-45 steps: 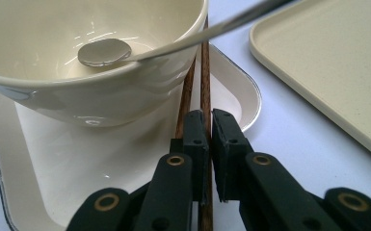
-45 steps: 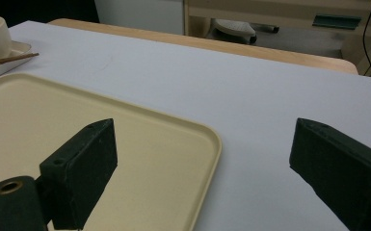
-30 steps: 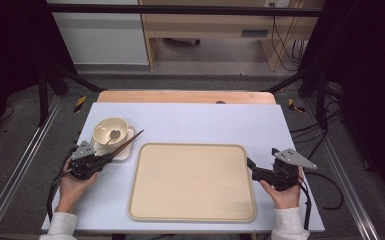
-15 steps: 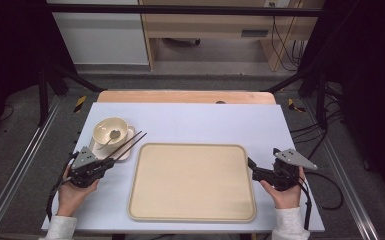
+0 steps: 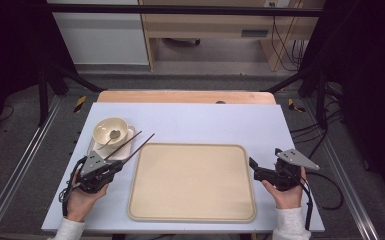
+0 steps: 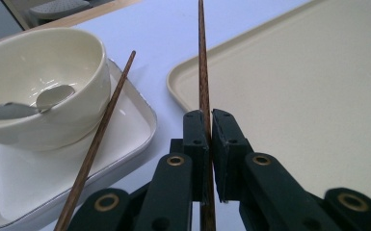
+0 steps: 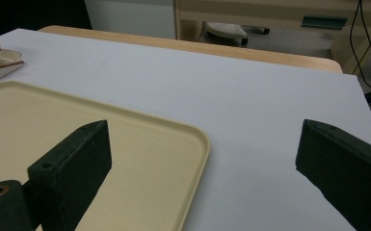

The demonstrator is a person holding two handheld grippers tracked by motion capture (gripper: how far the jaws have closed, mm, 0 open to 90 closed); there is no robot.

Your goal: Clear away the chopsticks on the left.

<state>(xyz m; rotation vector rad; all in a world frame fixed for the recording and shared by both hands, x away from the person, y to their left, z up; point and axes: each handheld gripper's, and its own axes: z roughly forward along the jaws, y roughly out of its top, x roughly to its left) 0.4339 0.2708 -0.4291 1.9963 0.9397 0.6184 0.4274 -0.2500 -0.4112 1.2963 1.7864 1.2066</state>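
While its jaws clamp tight on one brown chopstick, the left gripper sits by the beige tray's left edge, the stick slanting up past the tray's corner. Just beside it, a second chopstick leans on the small white dish carrying the cream bowl and spoon. Across the tray, the right gripper has its jaws spread wide, holding nothing.

Left gripper clamps one chopstick beside the tray; its twin lies by the bowl; right gripper waits apart.
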